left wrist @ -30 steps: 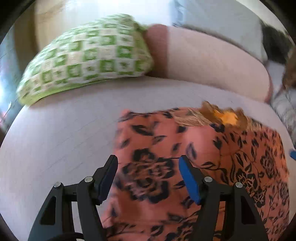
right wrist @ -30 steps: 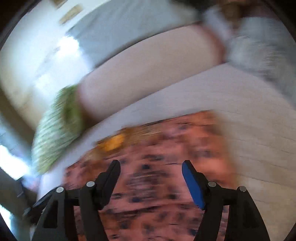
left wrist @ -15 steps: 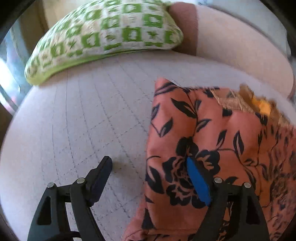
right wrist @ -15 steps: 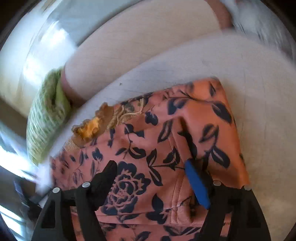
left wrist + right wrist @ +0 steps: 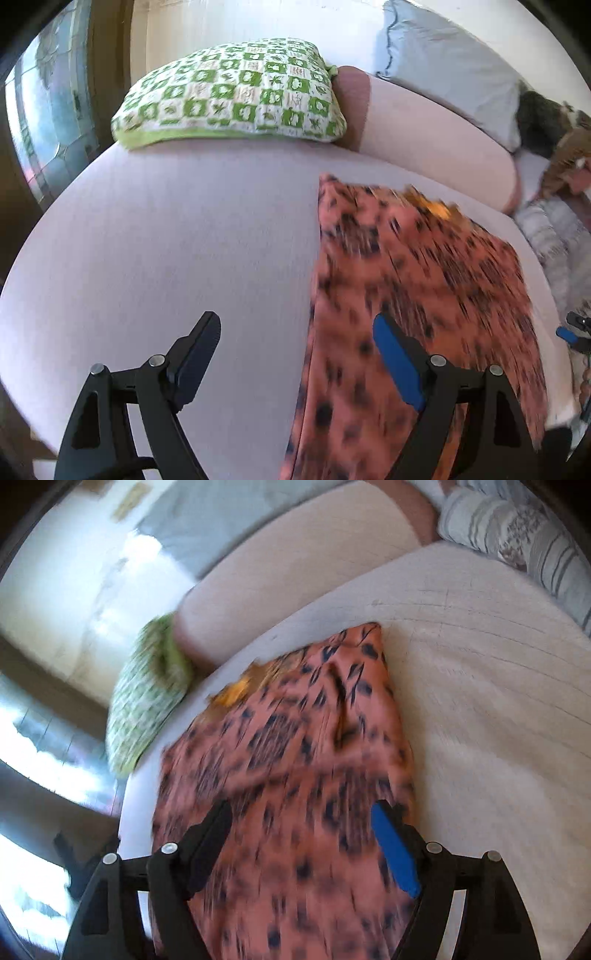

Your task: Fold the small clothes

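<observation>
Both the left gripper and the right gripper hover wide apart, holding nothing, over the salmon-orange garment with a black floral print, which lies flat on the pale cushioned seat, right of the green-checked pillow. Each should probably pinch one near corner squarely, then lift evenly so the next fold lands straight. The cloth looks smooth, with gold trim at its far edge.

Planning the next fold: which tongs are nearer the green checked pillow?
Left. The left tongs hover over bare bed, with the green checked pillow ahead. The right tongs sit over the floral garment, farther away.
</observation>
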Motion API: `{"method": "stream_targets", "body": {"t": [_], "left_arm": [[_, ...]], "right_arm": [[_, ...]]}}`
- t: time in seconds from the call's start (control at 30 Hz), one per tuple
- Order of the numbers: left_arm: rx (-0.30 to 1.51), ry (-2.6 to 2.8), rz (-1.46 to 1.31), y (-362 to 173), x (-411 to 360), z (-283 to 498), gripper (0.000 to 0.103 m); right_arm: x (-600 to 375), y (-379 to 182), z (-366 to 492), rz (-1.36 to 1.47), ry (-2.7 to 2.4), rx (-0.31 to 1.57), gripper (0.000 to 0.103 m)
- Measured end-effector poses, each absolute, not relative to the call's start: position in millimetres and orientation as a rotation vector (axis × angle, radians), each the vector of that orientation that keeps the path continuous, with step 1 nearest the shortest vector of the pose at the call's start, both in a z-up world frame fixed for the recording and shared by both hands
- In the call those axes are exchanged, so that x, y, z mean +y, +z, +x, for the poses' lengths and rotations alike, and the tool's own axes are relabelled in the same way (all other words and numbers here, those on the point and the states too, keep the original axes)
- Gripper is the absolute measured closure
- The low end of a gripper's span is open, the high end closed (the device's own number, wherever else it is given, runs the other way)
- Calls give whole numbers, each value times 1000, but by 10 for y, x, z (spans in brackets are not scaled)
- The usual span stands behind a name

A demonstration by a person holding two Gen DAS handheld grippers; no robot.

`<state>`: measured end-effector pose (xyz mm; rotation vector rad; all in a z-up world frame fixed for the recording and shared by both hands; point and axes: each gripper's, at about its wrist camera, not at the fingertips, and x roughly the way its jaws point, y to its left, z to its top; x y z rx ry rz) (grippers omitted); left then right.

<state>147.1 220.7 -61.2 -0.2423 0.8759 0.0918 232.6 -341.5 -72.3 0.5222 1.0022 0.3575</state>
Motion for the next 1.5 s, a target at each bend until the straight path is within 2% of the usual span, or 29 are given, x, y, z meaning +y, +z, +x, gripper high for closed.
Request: {"method": "stream_targets", "body": {"t": [0.13, 0.27, 0.6, 0.67, 0.7, 0.73, 0.77, 0.8, 0.83, 0.87, 0.97, 1.0, 1.03, 1.07, 1.17, 1.2, 1.23, 1.27, 1.3, 1.5], "left_arm": [[933, 26, -268, -732, 2181, 813, 17], [1019, -14, -265, -974, 2057, 486, 17], [1108, -31, -437, -1220, 2091, 321, 20], [1125, -9, -432, -1247, 2107, 322, 25], [1153, 3, -423, -1295, 2104, 333, 35], [1181, 13, -419, -1342, 2099, 339, 52], [1208, 32, -412, -1383, 2097, 340, 60], [1206, 46, -398, -1380, 2088, 334, 65], [1208, 41, -395, -1368, 2075, 327, 66], [1224, 22, -411, -1367, 2064, 323, 65], [1240, -11, -405, -1358, 2007, 285, 65], [1241, -16, -398, -1362, 1990, 273, 60], [1249, -14, -392, -1382, 1981, 275, 57], [1254, -11, -394, -1398, 2001, 282, 57], [1268, 2, -361, -1391, 1959, 307, 58], [1270, 15, -342, -1391, 1948, 314, 76], [1274, 19, -341, -1397, 1955, 321, 92], [1273, 5, -368, -1395, 1972, 325, 94], [1268, 2, -387, -1377, 1995, 318, 95], [1186, -76, -436, -1085, 2057, 260, 96]], "right_arm": [[-3668, -658, 1607, 433, 434, 1097, 23], [-3873, -953, 1058, 441, 440, 1235, 23], [-3799, -1471, 766, 525, 400, 1361, 24], [-3758, -1523, 759, 522, 394, 1371, 32], [-3737, -1533, 759, 507, 382, 1378, 34], [-3747, -1536, 759, 500, 371, 1379, 40], [-3757, -1541, 759, 499, 360, 1380, 48], [-3774, -1547, 761, 498, 346, 1383, 53], [-3803, -1559, 763, 501, 325, 1387, 60], [-3830, -1567, 757, 508, 317, 1389, 62], [-3859, -1551, 729, 524, 319, 1382, 62], [-3859, -1545, 718, 531, 324, 1377, 62], [-3868, -1546, 712, 540, 323, 1377, 51], [-3868, -1559, 713, 554, 330, 1378, 46], [-3814, -1555, 737, 523, 331, 1386, 45], [-3789, -1558, 743, 503, 328, 1395, 48], [-3770, -1565, 746, 494, 324, 1403, 63], [-3769, -1572, 746, 488, 323, 1409, 94], [-3775, -1579, 738, 494, 321, 1414, 98], [-3787, -1442, 685, 568, 400, 1380, 98]]}}
